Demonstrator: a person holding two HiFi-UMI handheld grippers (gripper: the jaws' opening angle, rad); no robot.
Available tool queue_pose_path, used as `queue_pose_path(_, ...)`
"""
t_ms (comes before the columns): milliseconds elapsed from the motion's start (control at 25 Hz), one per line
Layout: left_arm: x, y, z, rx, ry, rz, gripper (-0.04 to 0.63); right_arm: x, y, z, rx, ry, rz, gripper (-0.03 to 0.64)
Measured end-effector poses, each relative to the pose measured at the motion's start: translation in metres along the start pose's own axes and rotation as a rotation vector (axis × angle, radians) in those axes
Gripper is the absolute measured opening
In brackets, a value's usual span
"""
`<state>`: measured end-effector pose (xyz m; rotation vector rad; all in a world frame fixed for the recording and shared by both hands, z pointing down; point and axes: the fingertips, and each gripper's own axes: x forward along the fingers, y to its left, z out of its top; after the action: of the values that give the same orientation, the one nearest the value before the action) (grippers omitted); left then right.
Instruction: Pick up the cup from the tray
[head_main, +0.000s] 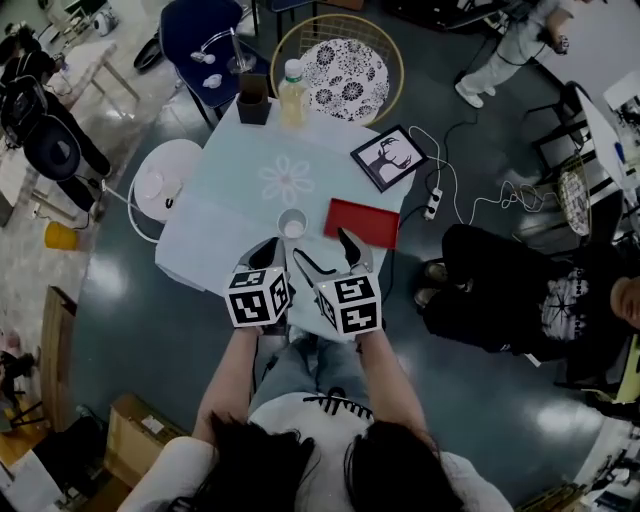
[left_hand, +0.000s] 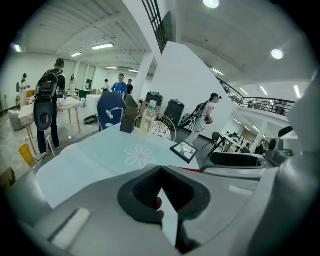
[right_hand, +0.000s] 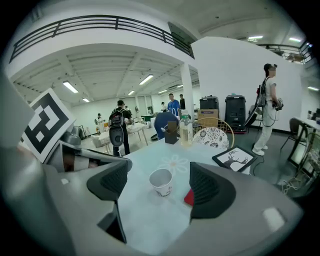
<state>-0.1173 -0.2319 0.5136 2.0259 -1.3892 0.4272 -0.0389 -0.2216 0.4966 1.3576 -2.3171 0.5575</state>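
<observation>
A white paper cup (head_main: 292, 223) stands upright on the pale blue tablecloth, just left of a flat red tray (head_main: 362, 222) and not on it. In the right gripper view the cup (right_hand: 161, 181) sits a short way ahead, in line with the gap between the jaws, with the red tray (right_hand: 189, 197) peeking out beside the right jaw. My right gripper (head_main: 326, 253) is open and holds nothing. My left gripper (head_main: 264, 254) hovers at the table's near edge, below and left of the cup. Its jaws meet in the left gripper view (left_hand: 160, 172), with nothing between them.
At the table's (head_main: 220, 215) far edge stand a plastic bottle (head_main: 291, 93) and a dark brown box (head_main: 253, 98). A framed deer picture (head_main: 389, 157) lies right of the flower print. Chairs ring the table. A person in black sits at right (head_main: 520, 295).
</observation>
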Motion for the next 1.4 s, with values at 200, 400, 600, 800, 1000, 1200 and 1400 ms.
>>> queue_pose_path(200,-0.025,-0.021,-0.007,0.041,-0.025,-0.034,0.000,-0.035,0.008,-0.003,0.033,-0.045,-0.055,0.402)
queue_pose_path(400,-0.049,-0.042,-0.022,0.067,-0.038,-0.066,0.000,-0.062,0.020,-0.016,0.048,-0.057,-0.089,0.349)
queue_pose_path(600,-0.074,-0.052,-0.031,0.088,-0.065,-0.063,0.000,-0.078,0.031,-0.016,-0.005,-0.063,-0.082,0.283)
queue_pose_path(800,-0.086,-0.063,-0.032,0.068,-0.087,-0.052,0.000,-0.100,0.020,-0.011,0.006,-0.104,-0.141,0.170)
queue_pose_path(1000,-0.098,-0.078,-0.039,0.049,-0.102,-0.038,0.000,-0.123,0.017,-0.015,0.007,-0.125,-0.143,0.137)
queue_pose_path(1200,-0.104,-0.096,-0.051,0.046,-0.104,-0.037,0.000,-0.138,0.020,-0.017,-0.026,-0.135,-0.133,0.126)
queue_pose_path(1400,-0.111,-0.114,-0.057,0.045,-0.119,-0.044,0.000,-0.156,0.017,-0.020,-0.029,-0.155,-0.150,0.021)
